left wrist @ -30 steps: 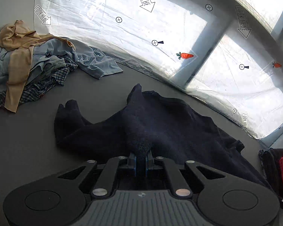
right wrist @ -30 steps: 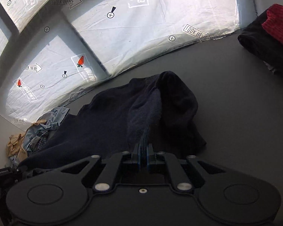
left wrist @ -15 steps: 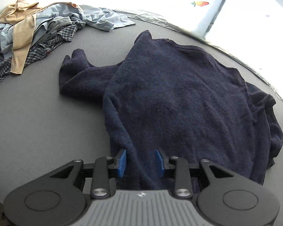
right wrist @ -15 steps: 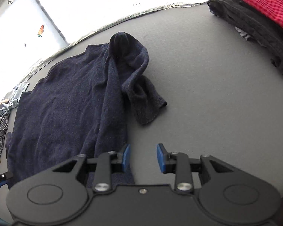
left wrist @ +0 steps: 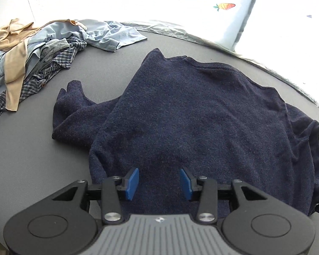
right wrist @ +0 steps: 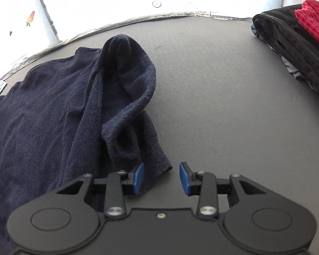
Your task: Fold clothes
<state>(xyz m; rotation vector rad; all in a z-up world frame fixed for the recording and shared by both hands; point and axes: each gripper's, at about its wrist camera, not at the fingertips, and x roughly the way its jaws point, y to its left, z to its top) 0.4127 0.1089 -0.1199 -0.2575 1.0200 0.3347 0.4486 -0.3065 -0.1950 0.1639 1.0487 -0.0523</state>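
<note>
A dark navy sweater (left wrist: 191, 114) lies spread on the grey table (left wrist: 32, 148). One sleeve (left wrist: 74, 106) sticks out to the left. In the right wrist view the sweater (right wrist: 42, 110) fills the left side, and its other sleeve (right wrist: 129, 106) lies bunched and folded along its right edge. My left gripper (left wrist: 159, 180) is open and empty just above the sweater's near hem. My right gripper (right wrist: 161, 177) is open and empty, beside the cuff end of the bunched sleeve, over bare table.
A heap of unfolded clothes (left wrist: 32, 48), tan, light blue and plaid, lies at the far left. A stack of folded clothes (right wrist: 291, 42), black with a red checked piece on top, sits at the far right. The table ends at a bright white sheet (left wrist: 138, 0).
Both grippers held the sweater shut one second ago. They have let it go, opened wide, and the sweater has dropped flat onto the table.
</note>
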